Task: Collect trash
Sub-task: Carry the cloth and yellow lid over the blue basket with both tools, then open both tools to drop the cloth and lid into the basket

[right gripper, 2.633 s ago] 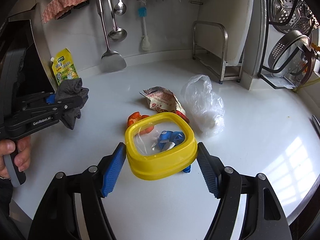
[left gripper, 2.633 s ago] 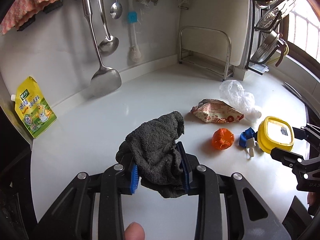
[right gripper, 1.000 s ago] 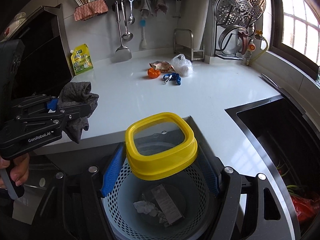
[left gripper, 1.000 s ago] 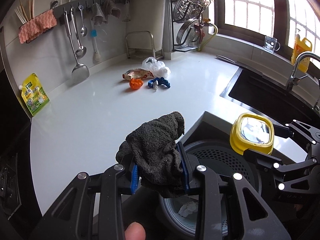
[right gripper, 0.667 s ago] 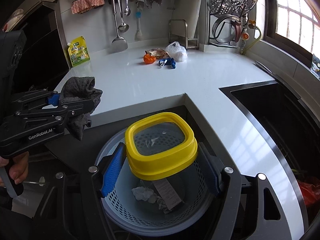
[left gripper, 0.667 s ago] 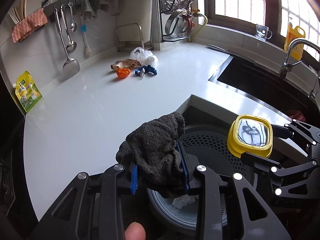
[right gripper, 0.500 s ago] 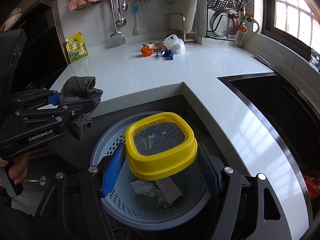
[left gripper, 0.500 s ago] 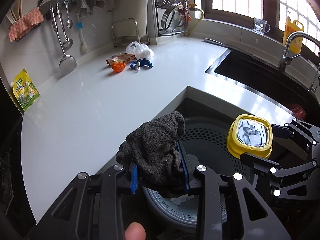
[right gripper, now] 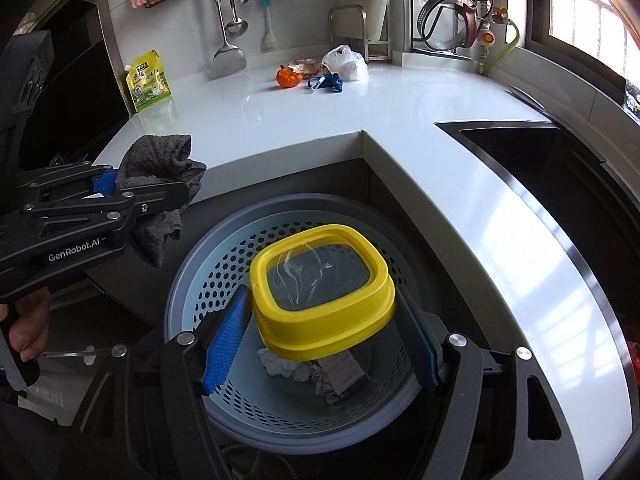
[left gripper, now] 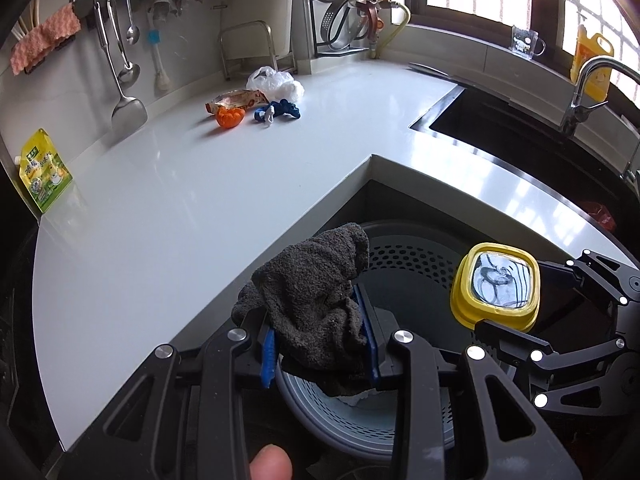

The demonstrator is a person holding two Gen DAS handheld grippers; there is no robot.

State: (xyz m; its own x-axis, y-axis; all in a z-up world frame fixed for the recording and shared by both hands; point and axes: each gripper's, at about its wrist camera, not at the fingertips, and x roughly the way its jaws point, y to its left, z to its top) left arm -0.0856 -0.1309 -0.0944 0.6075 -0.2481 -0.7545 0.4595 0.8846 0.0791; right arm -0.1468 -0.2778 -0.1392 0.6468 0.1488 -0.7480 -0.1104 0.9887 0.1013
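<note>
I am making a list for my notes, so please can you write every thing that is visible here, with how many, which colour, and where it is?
yellow lid: 1, yellow rim with clear centre, held above the bin
grey cloth: 1, dark grey, held at the counter edge
bin: 1, grey perforated basket, below the counter corner, crumpled paper inside
orange wrapper: 1, orange, far on the counter
blue scrap: 1, blue and white, beside the orange wrapper
snack packet: 1, printed beige, behind the orange wrapper
plastic bag: 1, white, near the wall rack
yellow pouch: 1, yellow-green, leaning at the counter's left end
counter: 1, white
sink: 1, dark, right side
left gripper: 1, black, shut on the cloth
right gripper: 1, black, shut on the lid
</note>
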